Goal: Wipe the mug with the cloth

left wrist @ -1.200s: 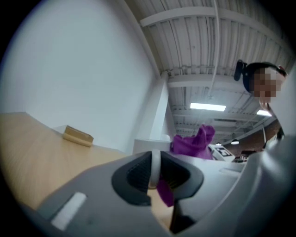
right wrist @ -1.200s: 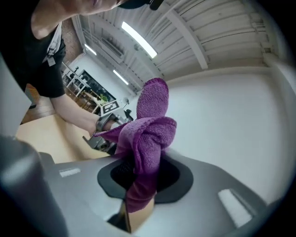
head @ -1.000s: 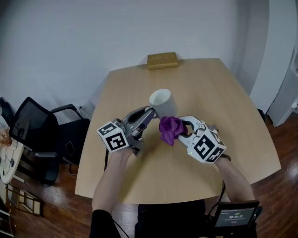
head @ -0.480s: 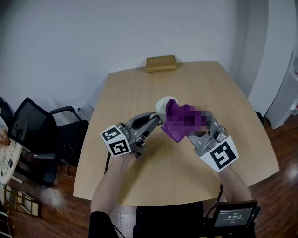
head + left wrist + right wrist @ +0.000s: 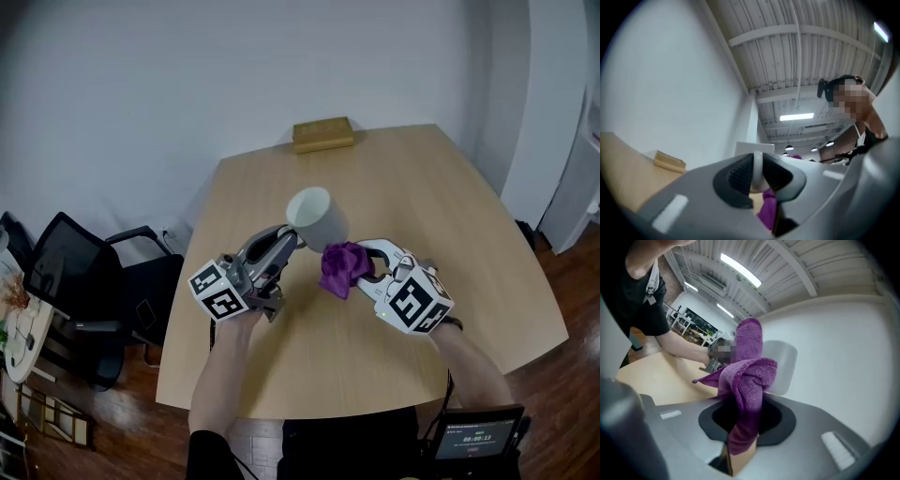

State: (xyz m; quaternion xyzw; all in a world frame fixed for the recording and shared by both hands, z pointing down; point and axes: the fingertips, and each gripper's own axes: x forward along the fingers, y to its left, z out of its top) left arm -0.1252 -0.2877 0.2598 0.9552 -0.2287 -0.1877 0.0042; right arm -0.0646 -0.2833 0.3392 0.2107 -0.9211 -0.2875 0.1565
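Fuzzy terry cloth [image 5: 342, 267], smooth white mug [image 5: 317, 217], matt wooden table [image 5: 450, 187]

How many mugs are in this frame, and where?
1. The white mug is clamped in the left gripper over the table, beside the purple cloth held by the right gripper. No other mug shows.

You have a light wooden table [image 5: 469, 206] in front of you. At its far edge, near the white wall [image 5: 187, 75], lies 1 flat tan block [image 5: 323, 133]. To your left, off the table, 1 black chair [image 5: 75, 272] stands on the dark wood floor [image 5: 122, 412]. Part of a small round table [image 5: 19, 328] shows at the left edge. Below, a small screen [image 5: 475, 433] glows. Overhead, the ribbed ceiling [image 5: 811, 56] carries a lit strip light [image 5: 797, 116].
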